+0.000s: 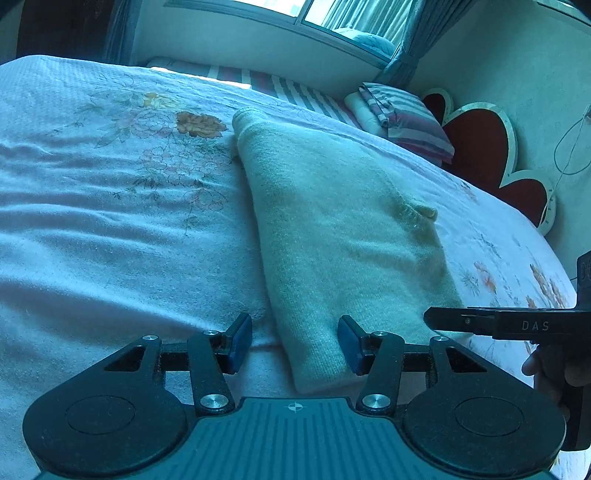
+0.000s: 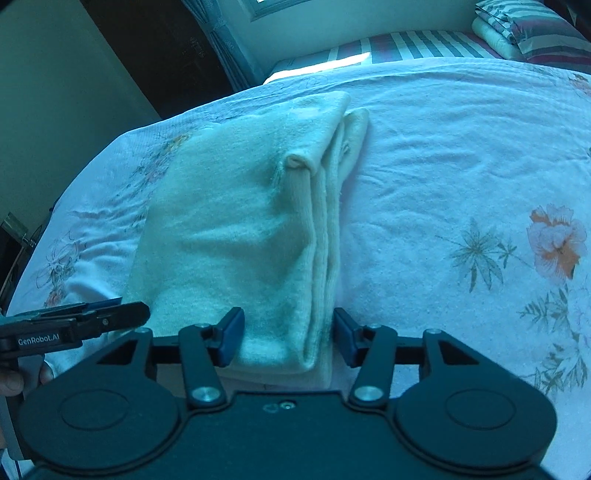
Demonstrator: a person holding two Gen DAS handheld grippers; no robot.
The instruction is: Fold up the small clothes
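Note:
A pale cream knit garment (image 1: pixel 343 229) lies folded into a long strip on the bed. Its stacked folded edges (image 2: pixel 325 229) run along the right side in the right wrist view. My left gripper (image 1: pixel 295 343) is open at the garment's near left corner, with one pad over the cloth and one over the bedspread. My right gripper (image 2: pixel 288 339) is open around the near end of the layered edge, and its pads stand clear of the cloth. Each wrist view shows the other gripper side-on at the garment's near end: the right one's fingers (image 1: pixel 461 320) and the left one's fingers (image 2: pixel 122 314).
A pink floral bedspread (image 1: pixel 110 221) covers the bed (image 2: pixel 461 166). Striped folded bedding (image 1: pixel 402 118) and a red heart-shaped headboard (image 1: pixel 476 147) lie at the far right. A window with curtains (image 1: pixel 369 22) is behind the bed. A person's hand (image 1: pixel 543 369) holds the right gripper.

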